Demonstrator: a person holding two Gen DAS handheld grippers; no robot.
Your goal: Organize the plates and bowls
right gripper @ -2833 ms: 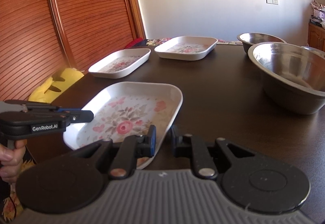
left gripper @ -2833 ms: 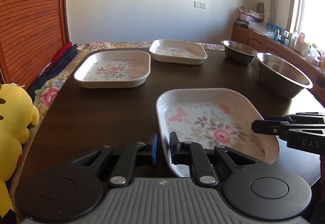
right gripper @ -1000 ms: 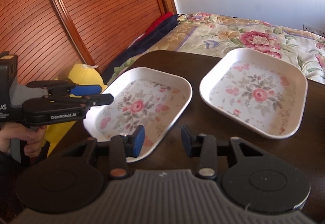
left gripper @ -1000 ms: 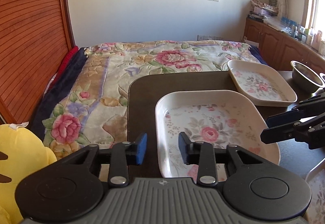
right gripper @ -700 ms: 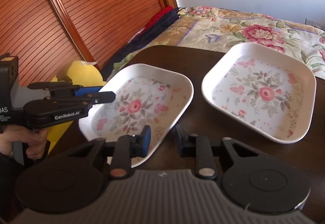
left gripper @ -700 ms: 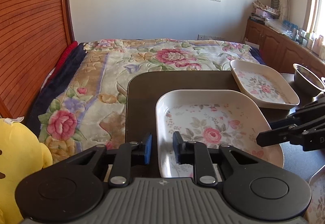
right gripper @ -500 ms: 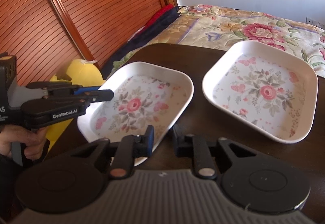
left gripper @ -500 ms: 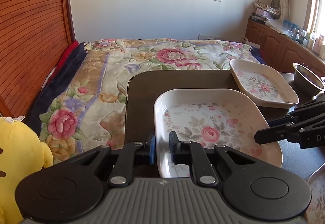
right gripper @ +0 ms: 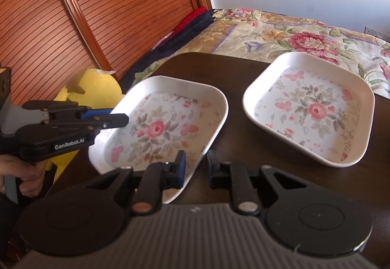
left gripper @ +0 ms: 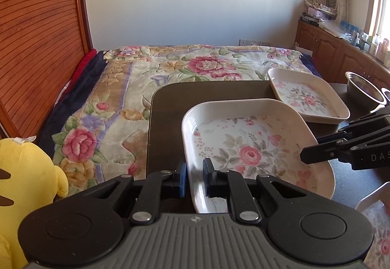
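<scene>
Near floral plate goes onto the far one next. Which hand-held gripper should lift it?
Likely left: the left hand-held gripper pinches the near plate by its rim; the right hand-held gripper straddles the opposite rim with a wider gap.
</scene>
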